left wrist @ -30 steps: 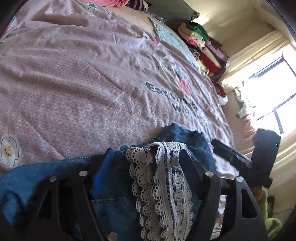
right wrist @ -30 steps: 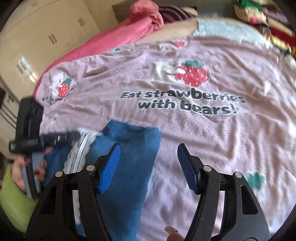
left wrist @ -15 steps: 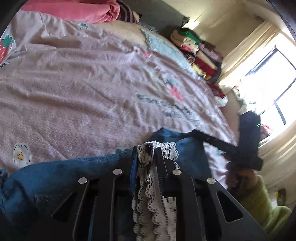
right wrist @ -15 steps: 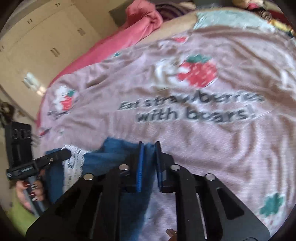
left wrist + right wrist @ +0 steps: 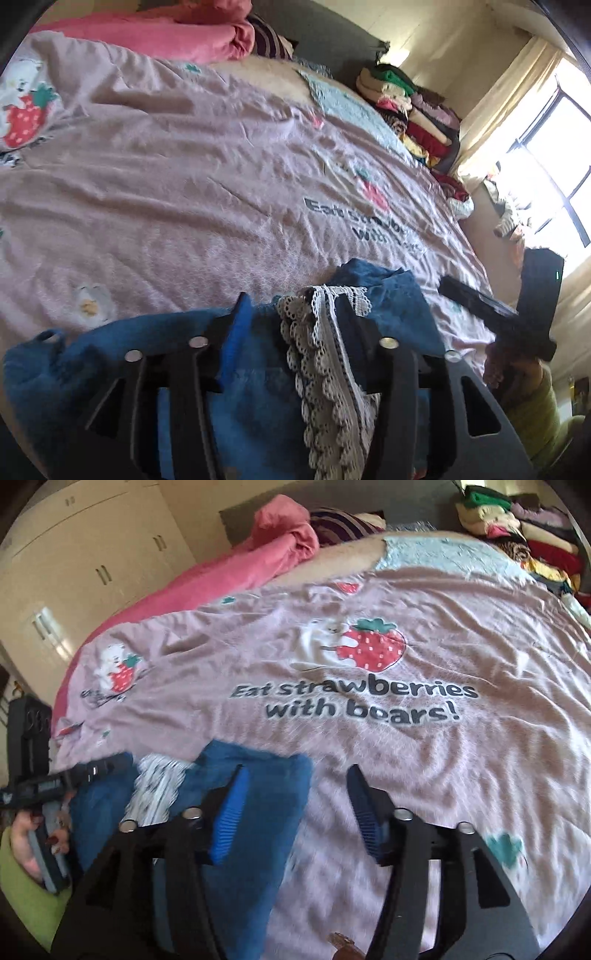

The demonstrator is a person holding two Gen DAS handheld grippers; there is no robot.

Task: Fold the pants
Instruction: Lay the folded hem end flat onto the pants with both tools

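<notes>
Blue denim pants [image 5: 258, 387] with a white lace trim [image 5: 325, 354] lie bunched along the bottom of both views, on a bed with a pink strawberry-print sheet [image 5: 406, 757].

Left gripper [image 5: 295, 325]: jaws have just been opening, now parted about halfway; lace and denim sit between them, pads not pressing.

Right gripper [image 5: 295, 801]: jaws have just been opening, now wide apart over the denim's right edge and bare sheet, gripping nothing.

Step reads as release and re-grasp. To do it well: pinch both layers at matching edges, avoid grabbing the lace alone, lift evenly, keep the fold line straight, smooth bunching first.
</notes>
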